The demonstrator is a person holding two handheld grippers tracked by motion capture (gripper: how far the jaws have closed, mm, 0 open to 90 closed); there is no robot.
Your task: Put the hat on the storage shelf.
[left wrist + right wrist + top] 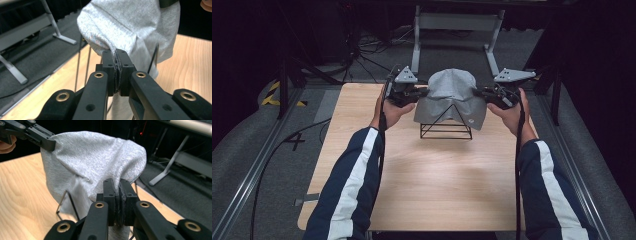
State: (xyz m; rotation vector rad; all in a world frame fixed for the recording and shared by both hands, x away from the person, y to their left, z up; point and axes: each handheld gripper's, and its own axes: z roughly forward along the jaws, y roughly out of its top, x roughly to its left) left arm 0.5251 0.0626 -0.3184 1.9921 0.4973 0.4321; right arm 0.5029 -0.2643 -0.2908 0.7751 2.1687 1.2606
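High view: grey knit hat [452, 97] draped over a black wire stand [446, 126], sitting at the far middle of the wooden table [422, 170]. Stand base rests on the tabletop; its lower frame shows below the hat's front edge. Left gripper [419, 93] comes in from the left and meets the hat's left edge. Right gripper [479, 94] comes in from the right and meets the right edge. Both are roughly level with each other, one on each side of the hat. Each has a grey three-cornered plate on top. Person's left hand [389, 111] and right hand [511, 112] hold the grippers; sleeves are dark blue with a white stripe. Cables trail back along both forearms. A metal frame [457, 30] stands on the grey floor beyond the far table edge.

Left gripper view: jaws closed narrow, with a fold of grey hat [130, 30] fabric pinched between the pads. Fabric rises up and away from the grip point. Thin black stand wires [83, 57] are visible under the hat, with the table [192, 67] beyond.

Right gripper view: jaws also closed narrow, clamped on the hat [95, 160] edge; fabric is visible between the pads. Hat bulges over the stand; a stand wire [68, 202] shows below it on the left. The left gripper [50, 143] is at top left, its tip on the hat's opposite edge.
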